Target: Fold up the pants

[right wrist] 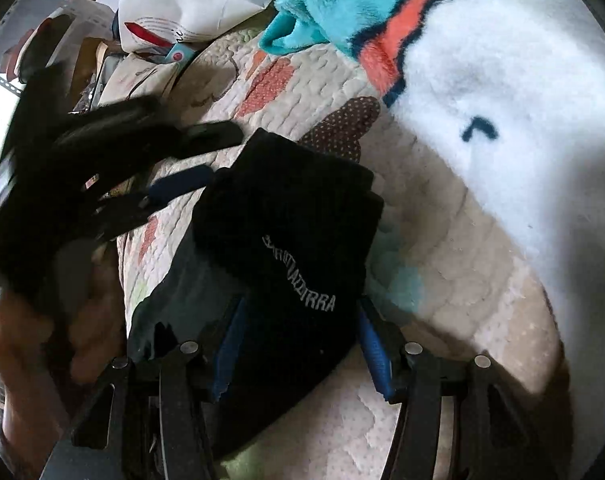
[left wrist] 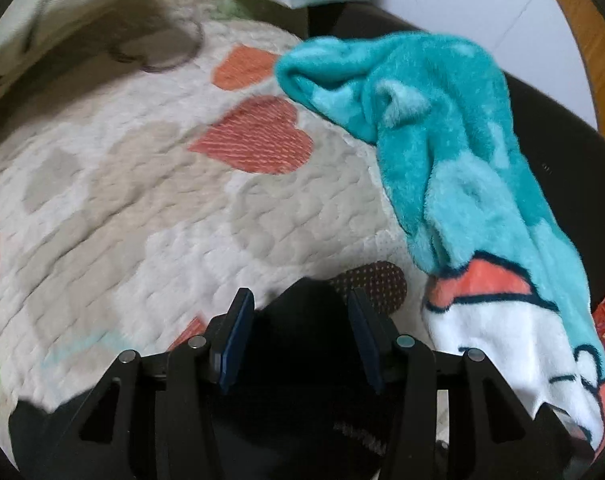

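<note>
Over on the left side of the right wrist view, the person's hand (right wrist: 42, 320) grips the handle of the left gripper (right wrist: 206, 152), which shows as a dark blur above the quilt, its blue-padded fingers pointing toward the black pants (right wrist: 286, 232) and not touching them as far as the blur lets me tell. From its own camera the left gripper (left wrist: 298, 312) has its jaws standing partly apart, with black cloth dark between them lower down; whether the pads press on that cloth I cannot tell.

Moving toward the middle, the pants lie bunched in a folded heap on the heart-patterned quilt (right wrist: 442, 240), with a line of pale lettering across the fabric. The right gripper (right wrist: 298, 312) sits low at the bottom edge, its blue pads (right wrist: 372, 344) on either side of the heap. The cloth fills the space between them, though the jaws stand fairly wide and I cannot tell whether they pinch it.

Further right, a fluffy teal, white and orange blanket (right wrist: 482, 80) lies on the quilt, well beside the pants. In the left wrist view the same blanket (left wrist: 442, 120) drapes down the right side of the bed, and a pillow (left wrist: 62, 12) sits at the upper left.
</note>
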`<act>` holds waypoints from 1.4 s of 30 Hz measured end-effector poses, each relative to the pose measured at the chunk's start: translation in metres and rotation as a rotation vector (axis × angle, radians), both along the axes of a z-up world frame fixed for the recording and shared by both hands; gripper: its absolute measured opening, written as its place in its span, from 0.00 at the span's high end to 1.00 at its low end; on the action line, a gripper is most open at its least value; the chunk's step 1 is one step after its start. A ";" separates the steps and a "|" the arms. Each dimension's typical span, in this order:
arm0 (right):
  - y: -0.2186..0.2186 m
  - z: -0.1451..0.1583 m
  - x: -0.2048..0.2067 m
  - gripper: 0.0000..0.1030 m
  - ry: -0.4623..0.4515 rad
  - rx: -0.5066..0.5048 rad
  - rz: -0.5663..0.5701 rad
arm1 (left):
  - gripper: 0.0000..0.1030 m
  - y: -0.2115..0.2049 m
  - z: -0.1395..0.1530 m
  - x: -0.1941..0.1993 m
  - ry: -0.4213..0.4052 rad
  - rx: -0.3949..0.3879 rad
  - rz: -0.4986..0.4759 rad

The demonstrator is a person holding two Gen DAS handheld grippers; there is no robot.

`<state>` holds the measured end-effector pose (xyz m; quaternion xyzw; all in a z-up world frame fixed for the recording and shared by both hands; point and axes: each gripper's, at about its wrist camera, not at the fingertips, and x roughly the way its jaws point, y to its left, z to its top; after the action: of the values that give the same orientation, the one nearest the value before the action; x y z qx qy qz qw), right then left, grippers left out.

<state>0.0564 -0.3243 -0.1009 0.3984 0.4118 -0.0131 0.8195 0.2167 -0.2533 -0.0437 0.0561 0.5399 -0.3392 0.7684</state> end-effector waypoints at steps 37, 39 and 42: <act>0.148 0.118 -0.021 0.79 -0.373 -0.376 0.553 | 0.91 0.252 0.101 -0.065 -0.094 -0.300 0.342; 0.168 0.117 -0.021 0.79 -0.373 -0.411 0.612 | 0.91 0.279 0.091 -0.070 -0.067 -0.344 0.404; 0.196 0.111 -0.020 0.79 -0.368 -0.484 0.688 | 0.91 0.311 0.073 -0.077 -0.031 -0.391 0.484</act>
<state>0.0364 -0.1283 0.0097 0.0312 0.3529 0.2349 0.9051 0.1398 0.0580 0.0292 -0.2176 0.4502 -0.2431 0.8312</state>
